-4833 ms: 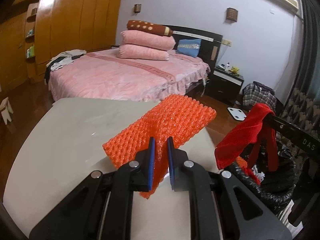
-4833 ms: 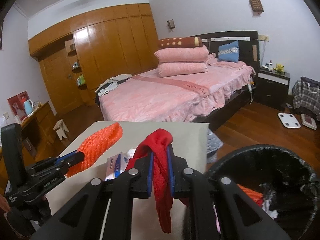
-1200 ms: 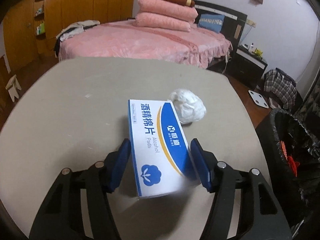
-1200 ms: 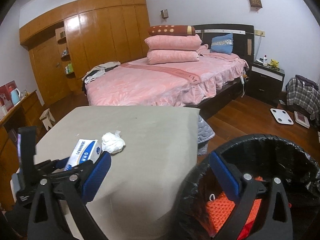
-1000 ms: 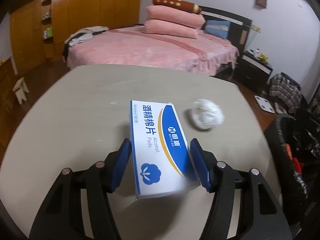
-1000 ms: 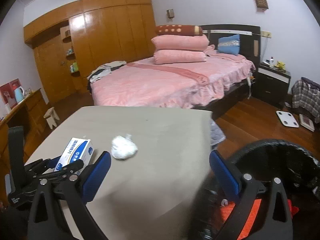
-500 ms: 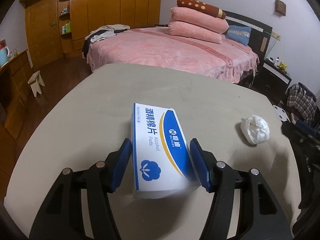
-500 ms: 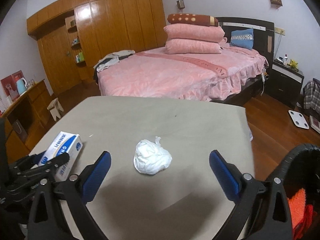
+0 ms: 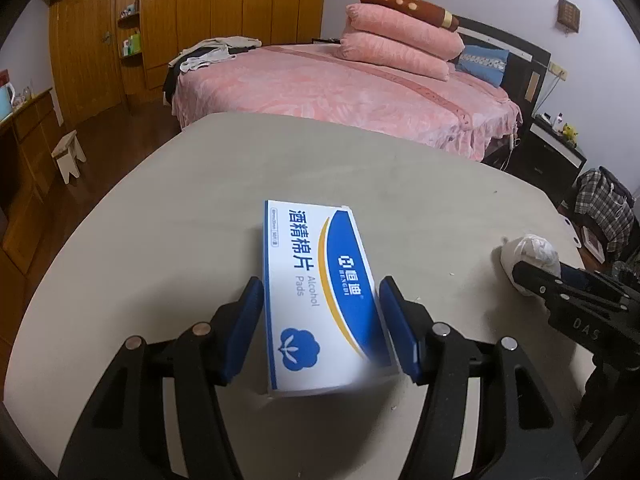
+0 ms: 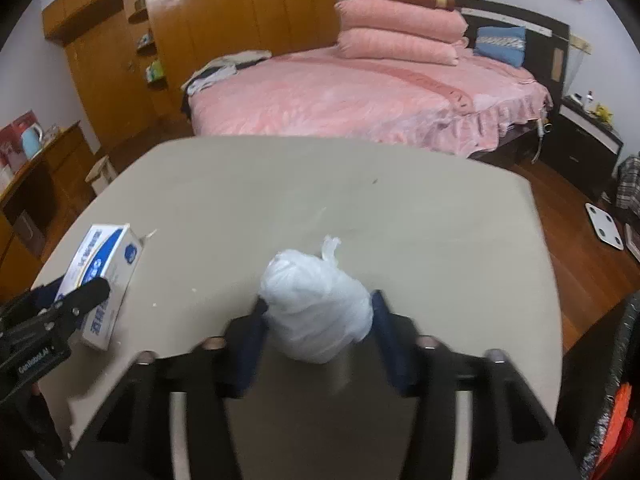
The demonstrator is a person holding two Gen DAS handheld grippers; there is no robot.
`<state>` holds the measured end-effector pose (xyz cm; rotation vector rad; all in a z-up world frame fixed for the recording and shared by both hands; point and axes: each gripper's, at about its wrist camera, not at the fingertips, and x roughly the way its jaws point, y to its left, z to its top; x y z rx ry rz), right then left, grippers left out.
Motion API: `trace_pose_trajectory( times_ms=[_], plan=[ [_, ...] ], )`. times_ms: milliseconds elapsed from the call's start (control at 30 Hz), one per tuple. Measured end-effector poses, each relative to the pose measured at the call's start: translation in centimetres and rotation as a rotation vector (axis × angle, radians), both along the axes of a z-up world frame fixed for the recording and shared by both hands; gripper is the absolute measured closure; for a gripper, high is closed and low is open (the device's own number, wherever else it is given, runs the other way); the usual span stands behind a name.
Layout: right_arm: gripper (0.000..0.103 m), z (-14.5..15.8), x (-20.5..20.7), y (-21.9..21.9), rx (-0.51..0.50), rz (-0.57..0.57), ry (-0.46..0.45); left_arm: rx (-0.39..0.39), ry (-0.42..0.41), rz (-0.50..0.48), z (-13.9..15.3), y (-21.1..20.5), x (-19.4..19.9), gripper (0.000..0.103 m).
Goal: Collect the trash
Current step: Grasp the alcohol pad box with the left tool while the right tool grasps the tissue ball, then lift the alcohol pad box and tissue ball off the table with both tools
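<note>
Box: white and blue alcohol-pads carton (image 9: 320, 292), lying flat on the desk (image 9: 192, 184), centre of the left view.
Bag: crumpled white plastic bundle (image 10: 316, 304) (knotted tip up), centre of the right view.

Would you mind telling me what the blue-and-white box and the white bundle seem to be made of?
Alcohol pads box: apparently thin printed cardboard, smooth with a slight sheen, sharp folded edges.
White bundle: likely thin plastic film, translucent, crinkled, with a twisted tail on top; its contents are hidden.
</note>
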<state>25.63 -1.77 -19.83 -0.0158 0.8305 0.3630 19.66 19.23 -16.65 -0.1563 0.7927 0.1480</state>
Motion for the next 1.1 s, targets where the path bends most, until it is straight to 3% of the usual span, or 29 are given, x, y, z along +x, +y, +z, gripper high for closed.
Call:
trace_pose_trajectory(
  times_ms=[100, 433, 867, 1100],
  plan=[
    [0.064, -0.2, -0.2, 0.6, -0.025, 0.018, 0.0, -0.013, 0.021, 0.006, -0.5, 0.3, 0.3, 0.045],
    [0.064, -0.5, -0.1, 1.2, -0.042, 0.017, 0.006, 0.003, 0.087, 0.006, -1.4, 0.1, 1.5, 0.048],
    [0.066, 0.6, 0.2, 0.3, 0.01, 0.005, 0.003, -0.005, -0.006, -0.003, 1.5, -0.9, -0.4, 0.049],
    [0.066, 1.0, 0.2, 0.0, 0.009, 0.0, -0.007, -0.001, -0.009, -0.016, 1.8, -1.6, -0.5, 0.049]
  ],
)
